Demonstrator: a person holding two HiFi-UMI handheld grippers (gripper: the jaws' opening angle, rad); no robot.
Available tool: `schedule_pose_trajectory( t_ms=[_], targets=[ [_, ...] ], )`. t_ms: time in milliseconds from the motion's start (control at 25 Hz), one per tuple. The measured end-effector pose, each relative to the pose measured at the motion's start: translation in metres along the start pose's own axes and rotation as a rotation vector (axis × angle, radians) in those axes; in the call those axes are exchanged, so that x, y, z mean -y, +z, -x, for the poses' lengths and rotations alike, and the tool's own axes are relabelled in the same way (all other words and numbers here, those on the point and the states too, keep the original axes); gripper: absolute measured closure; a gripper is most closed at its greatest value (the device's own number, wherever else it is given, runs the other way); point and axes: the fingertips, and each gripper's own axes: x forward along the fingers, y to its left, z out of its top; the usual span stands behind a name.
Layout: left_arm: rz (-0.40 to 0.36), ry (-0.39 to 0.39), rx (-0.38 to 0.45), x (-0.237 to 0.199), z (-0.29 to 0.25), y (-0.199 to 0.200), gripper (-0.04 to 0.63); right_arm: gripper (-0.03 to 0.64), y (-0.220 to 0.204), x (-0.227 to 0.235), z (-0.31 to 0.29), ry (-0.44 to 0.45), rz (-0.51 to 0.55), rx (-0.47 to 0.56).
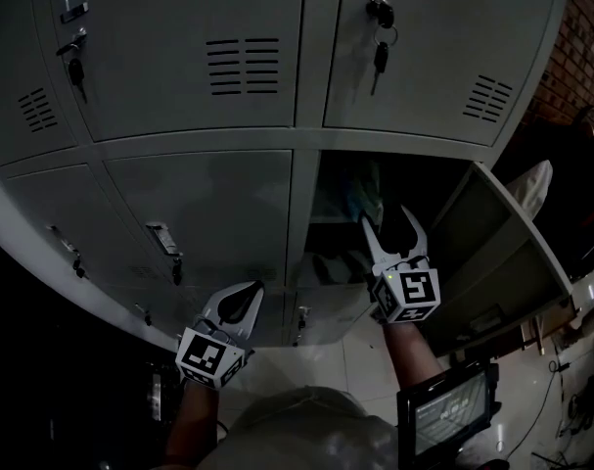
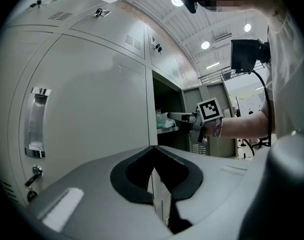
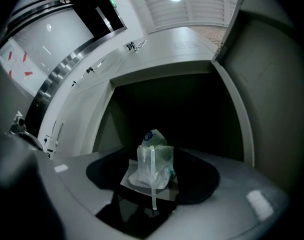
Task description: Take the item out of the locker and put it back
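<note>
Right gripper view: jaws apart, plastic bag point(image 3: 153, 165) between them in locker point(image 3: 162, 70)

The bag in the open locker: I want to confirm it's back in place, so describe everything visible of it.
The bag is a crumpled pouch of clear plastic with green and blue print and a seam strip down its front. It stands upright on the locker shelf, in front of the right gripper, whose open jaws don't touch it.

- Bag point(image 3: 154, 159) sits inside open locker compartment point(image 1: 341, 189).
- Compartment door point(image 1: 502, 253) stands out to the right.
- Right tongs point(image 1: 388, 220) before the opening, facing bag.
- Left tongs point(image 1: 243, 297) before closed door point(image 1: 208, 204), left of opening.
</note>
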Motion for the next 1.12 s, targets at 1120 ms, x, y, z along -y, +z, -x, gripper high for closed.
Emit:
schedule_pose_trajectory(
  t_ms=[1120],
  targets=[
    [0.067, -0.029, 0.009, 0.130, 0.108, -0.008, 0.591, 0.617, -0.010, -0.111, 0.245, 0.125, -0.076, -0.120]
  ],
)
